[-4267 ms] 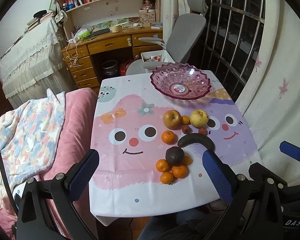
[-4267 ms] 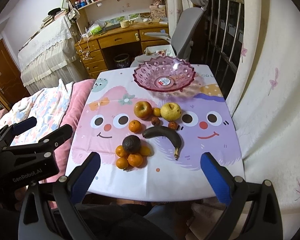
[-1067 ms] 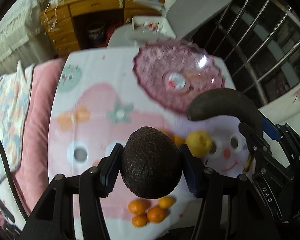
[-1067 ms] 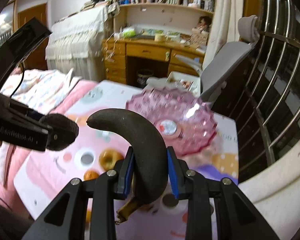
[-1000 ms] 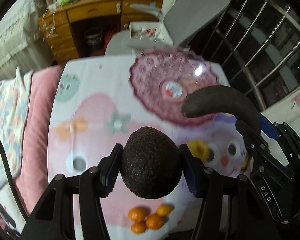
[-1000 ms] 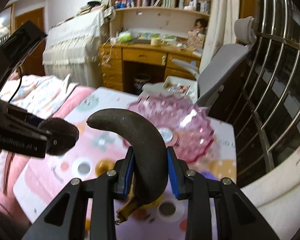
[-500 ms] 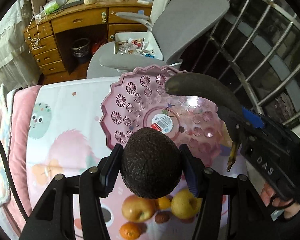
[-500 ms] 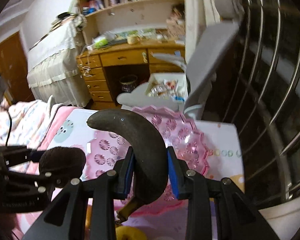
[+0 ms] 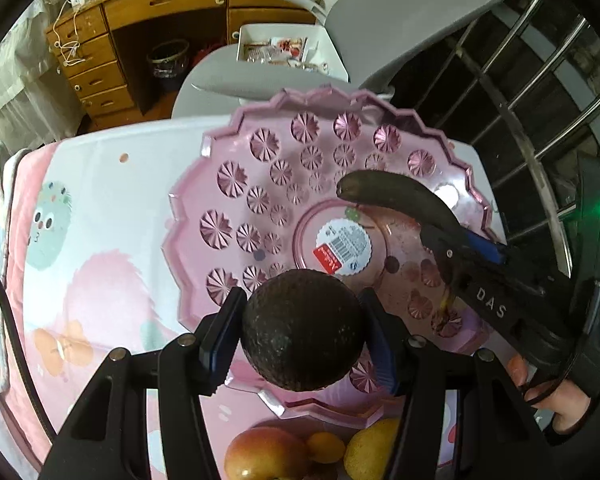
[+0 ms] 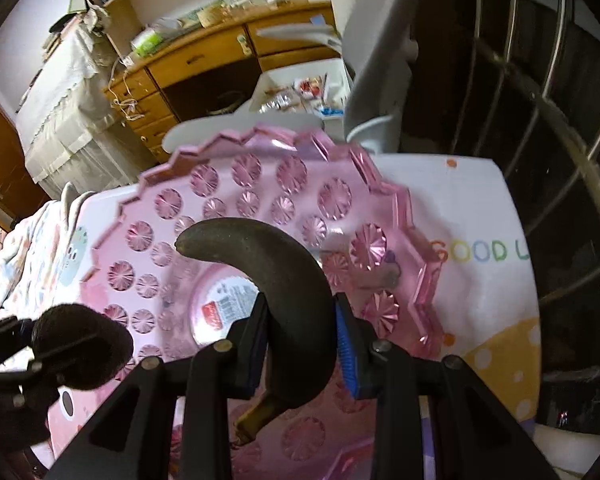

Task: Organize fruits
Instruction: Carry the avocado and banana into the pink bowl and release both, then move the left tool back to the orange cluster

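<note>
My left gripper (image 9: 300, 332) is shut on a dark avocado (image 9: 302, 330) and holds it over the near rim of the pink glass bowl (image 9: 228, 200). My right gripper (image 10: 300, 332) is shut on a blackened banana (image 10: 284, 272) and holds it over the bowl's (image 10: 380, 208) middle. In the left wrist view the banana (image 9: 396, 196) and the right gripper (image 9: 472, 264) reach in from the right. The avocado (image 10: 80, 344) shows at the lower left of the right wrist view. An apple (image 9: 264, 454), a small orange (image 9: 326, 446) and a pear (image 9: 370, 454) lie on the table just before the bowl.
The bowl stands at the far end of a table with a pink cartoon cloth (image 9: 100, 208). A grey office chair (image 9: 380, 12) and a wooden desk (image 9: 148, 4) stand behind it. A metal window grille (image 9: 540, 80) is on the right, a bed (image 10: 28, 248) on the left.
Both grippers have moved forward and down over the bowl with their fruit still held. The bowl now fills the views, and the loose fruit has dropped to the bottom edge.
</note>
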